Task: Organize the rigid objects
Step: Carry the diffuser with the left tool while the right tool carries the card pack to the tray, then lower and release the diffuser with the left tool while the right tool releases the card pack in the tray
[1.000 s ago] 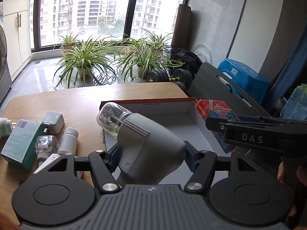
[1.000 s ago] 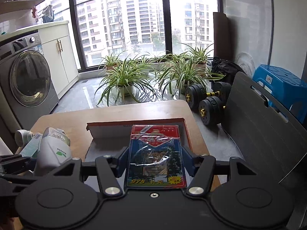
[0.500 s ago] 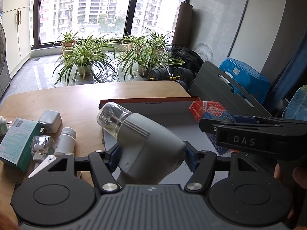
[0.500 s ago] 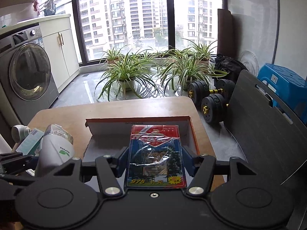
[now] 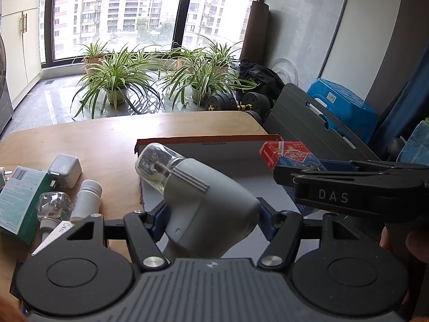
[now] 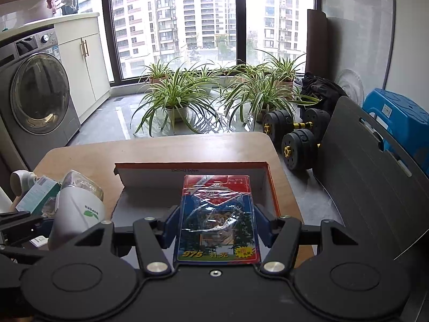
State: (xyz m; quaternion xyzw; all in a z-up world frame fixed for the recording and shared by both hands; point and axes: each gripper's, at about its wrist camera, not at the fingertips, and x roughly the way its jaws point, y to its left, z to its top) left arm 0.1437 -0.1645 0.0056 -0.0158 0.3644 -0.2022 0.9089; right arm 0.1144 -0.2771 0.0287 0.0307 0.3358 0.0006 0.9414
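My left tongs (image 5: 211,214) are clamped on the grey plug-in vaporiser (image 5: 206,209), pads pressing its fat body on both sides, with its clear glass bottle (image 5: 158,165) poking forward and up. My right tongs (image 6: 214,221) are closed on the pack of playing cards (image 6: 217,220), gripped across its long edges. Both loads hang over the open cardboard box (image 5: 203,145): the vaporiser above the box's left part, the card pack above its right part, near the far wall.

The vaporiser looks like a light, hard plastic shell, smooth and rounded, so I judge it could swivel between the pads if I tip it. The bottle at its nose is the fragile part and seems to hold a little liquid, so I would keep my hold on the plastic body and set it down body first. The card pack is light and stiff but wrapped in crinkled film, which I expect to be slippery; the side grip on its edges suits it.

Left of the box on the worktop (image 5: 107,139) lie things not yet sorted: a white charger (image 5: 65,170), a small white bottle (image 5: 87,200), a clear refill bottle (image 5: 51,209) and a green carton (image 5: 20,201).
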